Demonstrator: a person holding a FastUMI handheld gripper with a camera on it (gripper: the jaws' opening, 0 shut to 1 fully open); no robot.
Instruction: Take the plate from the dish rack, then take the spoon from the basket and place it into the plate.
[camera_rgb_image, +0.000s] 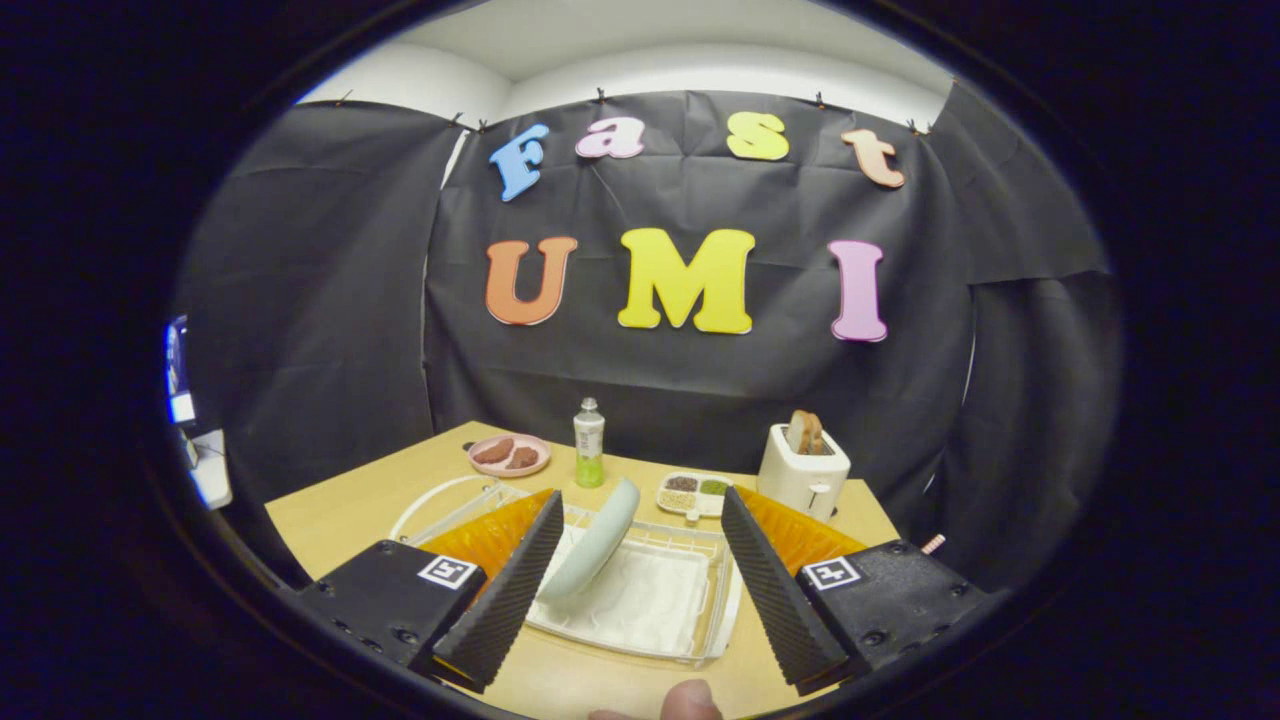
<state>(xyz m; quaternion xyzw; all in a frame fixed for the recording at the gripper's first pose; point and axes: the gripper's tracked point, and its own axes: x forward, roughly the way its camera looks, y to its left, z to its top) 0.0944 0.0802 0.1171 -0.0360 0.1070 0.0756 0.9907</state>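
Tongs (640, 510) spread wide – plate (592, 545) tilted in clear dish rack (690, 610) between them, wooden table (340, 510), black-draped booth

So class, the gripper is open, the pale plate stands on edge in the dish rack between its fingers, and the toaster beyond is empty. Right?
Not quite: the toaster holds toast, as the gripper view shows. The gripper is open, and the plate stands on edge in the dish rack between its fingers.

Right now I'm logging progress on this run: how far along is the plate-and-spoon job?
Nothing looks done yet. The plate stands on edge in the dish rack, just ahead of the gripper, whose fingers are spread wide and hold nothing. In hand: the approach to the plate, which sits near the left finger. Left: grip the plate and lift it out, then fetch the spoon and put it in the plate.
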